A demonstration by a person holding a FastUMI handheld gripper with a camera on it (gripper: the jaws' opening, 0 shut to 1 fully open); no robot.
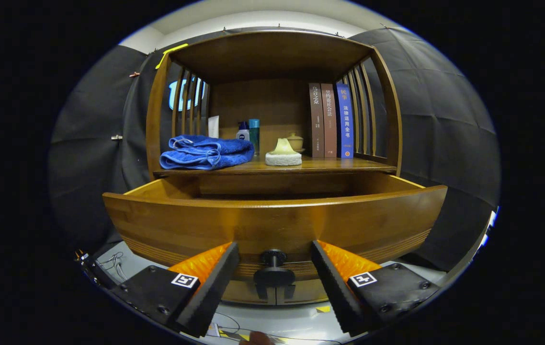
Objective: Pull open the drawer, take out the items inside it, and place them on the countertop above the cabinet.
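Observation:
A wooden cabinet stands ahead with its drawer [272,225] pulled out toward me. Its curved front panel blocks my sight of whatever lies inside. A dark round knob [273,258] juts from the lower middle of that panel. My gripper [275,251] is open, one finger on each side of the knob, neither touching it. On the countertop [339,165] above the drawer lie a folded blue towel [205,152] and a pale sponge-like pad with a yellowish lump [283,154] on it.
At the shelf's back stand a white tube [213,127], two small bottles [248,132] and a small lidded pot [295,142]. Three upright books [331,120] lean against the right slatted side. Cables lie on the grey floor [296,321] below the cabinet.

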